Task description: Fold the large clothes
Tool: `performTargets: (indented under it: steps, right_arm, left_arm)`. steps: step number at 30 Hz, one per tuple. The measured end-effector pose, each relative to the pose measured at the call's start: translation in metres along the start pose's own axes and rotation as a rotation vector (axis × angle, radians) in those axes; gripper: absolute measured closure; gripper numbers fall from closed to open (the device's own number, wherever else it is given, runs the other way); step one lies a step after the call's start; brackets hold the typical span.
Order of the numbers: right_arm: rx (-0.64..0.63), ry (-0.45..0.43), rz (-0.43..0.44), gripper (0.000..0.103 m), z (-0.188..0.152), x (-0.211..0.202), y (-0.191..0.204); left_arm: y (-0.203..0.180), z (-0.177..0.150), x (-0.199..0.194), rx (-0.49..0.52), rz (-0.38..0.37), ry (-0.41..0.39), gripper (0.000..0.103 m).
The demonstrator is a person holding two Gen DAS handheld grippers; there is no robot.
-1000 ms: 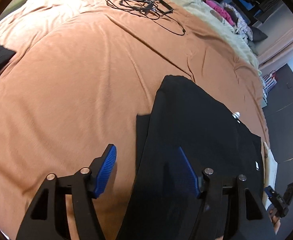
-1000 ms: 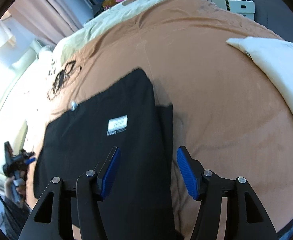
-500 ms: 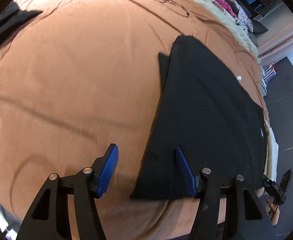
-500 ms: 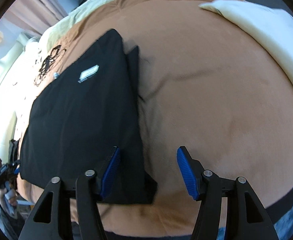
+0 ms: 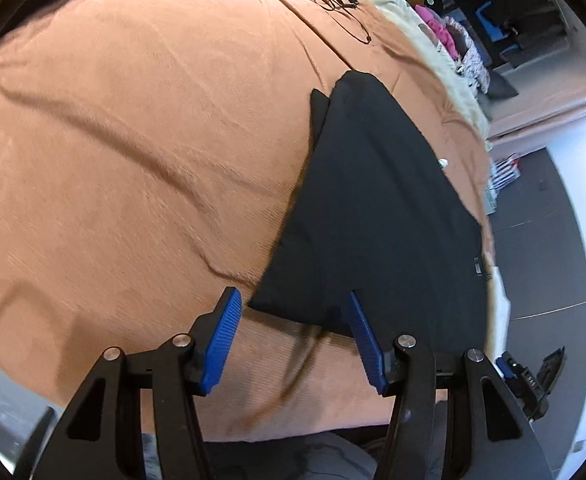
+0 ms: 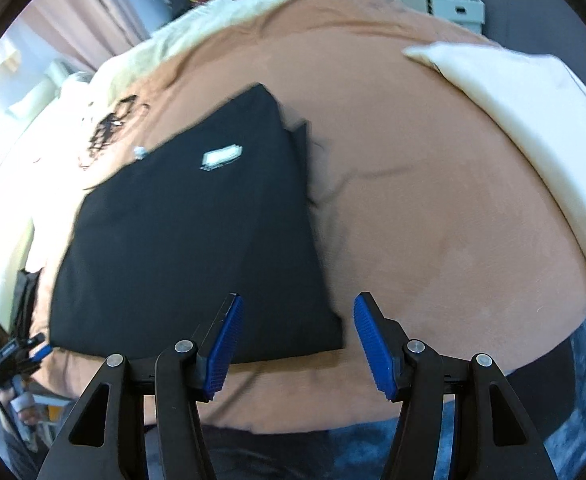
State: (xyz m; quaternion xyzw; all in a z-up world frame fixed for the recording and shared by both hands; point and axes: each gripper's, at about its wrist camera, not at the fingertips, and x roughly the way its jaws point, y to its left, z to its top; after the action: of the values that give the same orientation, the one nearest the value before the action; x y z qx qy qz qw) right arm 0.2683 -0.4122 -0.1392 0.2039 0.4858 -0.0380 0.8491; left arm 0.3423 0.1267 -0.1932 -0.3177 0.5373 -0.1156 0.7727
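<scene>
— What do you see on the bed?
— I see the black garment (image 6: 197,240) folded flat into a rectangle on the tan bedspread (image 6: 413,200), white label (image 6: 221,156) up.
— Jaws?
— My left gripper (image 5: 291,304) is closing above its corner, pinching nothing; my right gripper (image 6: 297,308) is spread, empty.

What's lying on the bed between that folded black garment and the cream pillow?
Nothing: only bare, lightly creased brown bedspread separates the black garment from the cream pillow. The right wrist view shows this stretch.
</scene>
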Motion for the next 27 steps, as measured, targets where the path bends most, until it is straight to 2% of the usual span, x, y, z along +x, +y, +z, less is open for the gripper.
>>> performTargets:
  steps: [8, 12, 17, 20, 21, 24, 27]
  right_arm:
    - [-0.069, -0.002, 0.128, 0.044, -0.002, -0.007, 0.06]
    - [-0.102, 0.03, 0.185, 0.044, -0.007, 0.003, 0.092]
    - [-0.14, 0.083, 0.223, 0.052, -0.014, 0.023, 0.132]
    - [-0.168, 0.114, 0.235, 0.059, -0.018, 0.039, 0.156]
    - [-0.175, 0.133, 0.237, 0.061, -0.021, 0.047, 0.165]
    - [-0.212, 0.17, 0.242, 0.062, -0.027, 0.061, 0.184]
    - [-0.265, 0.206, 0.238, 0.062, -0.035, 0.076, 0.206]
  left_arm:
    - [0.004, -0.001, 0.029, -0.078, -0.061, 0.03, 0.047]
    - [0.003, 0.006, 0.037, -0.102, -0.101, 0.005, 0.047]
    - [-0.001, 0.014, 0.047, -0.08, -0.124, -0.018, 0.048]
    - [0.0, 0.013, 0.047, -0.07, -0.122, -0.026, 0.054]
    - [0.0, 0.012, 0.045, -0.067, -0.119, -0.027, 0.059]
    - [0.002, 0.011, 0.04, -0.076, -0.123, -0.027, 0.066]
    - [0.0, 0.009, 0.038, -0.075, -0.125, -0.046, 0.068]
